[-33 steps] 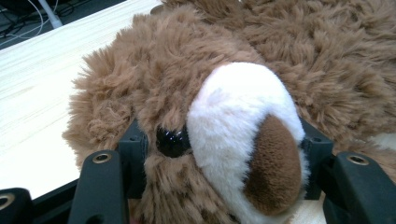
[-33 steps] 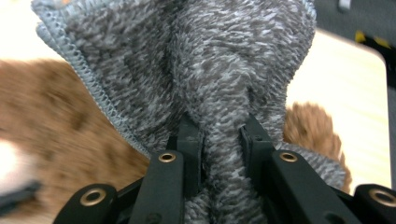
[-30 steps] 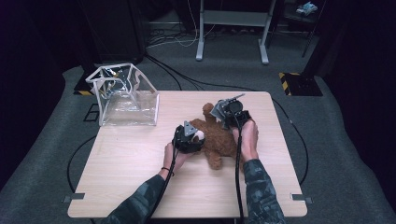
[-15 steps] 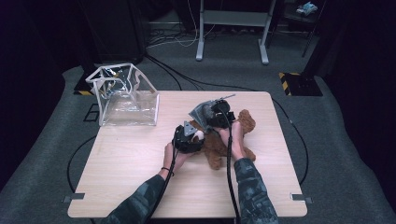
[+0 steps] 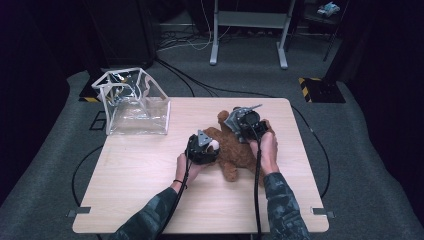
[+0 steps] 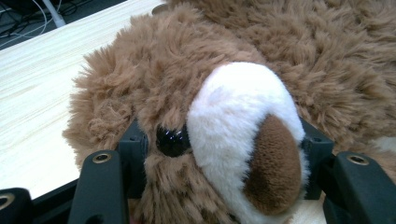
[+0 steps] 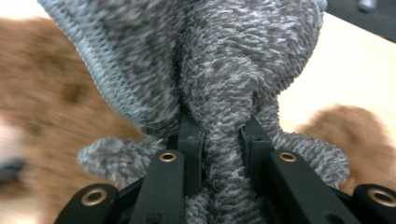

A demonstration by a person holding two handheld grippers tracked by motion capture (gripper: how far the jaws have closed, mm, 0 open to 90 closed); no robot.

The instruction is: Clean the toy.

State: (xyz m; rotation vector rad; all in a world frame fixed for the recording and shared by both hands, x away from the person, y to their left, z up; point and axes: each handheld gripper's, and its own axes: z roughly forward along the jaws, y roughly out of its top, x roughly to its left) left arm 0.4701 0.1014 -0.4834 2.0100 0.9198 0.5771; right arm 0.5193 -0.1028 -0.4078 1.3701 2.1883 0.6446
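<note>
Brown teddy bear [image 5: 235,150]: lies on the tabletop [image 5: 135,185].
Left tool [image 6: 219,154]: your jaws clamp its head.
Right tool [image 7: 222,140]: you pinch a grey knit garment [image 7: 210,70] — tight.

Left claw [image 5: 202,148] and right claw [image 5: 245,122] clamped (forearms converging).

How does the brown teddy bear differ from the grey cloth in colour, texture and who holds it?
The teddy bear is brown and long-furred; the grey cloth is speckled grey and short-piled. The left gripper clamps the teddy bear's head; the right gripper pinches the grey cloth. Both are soft.
</note>
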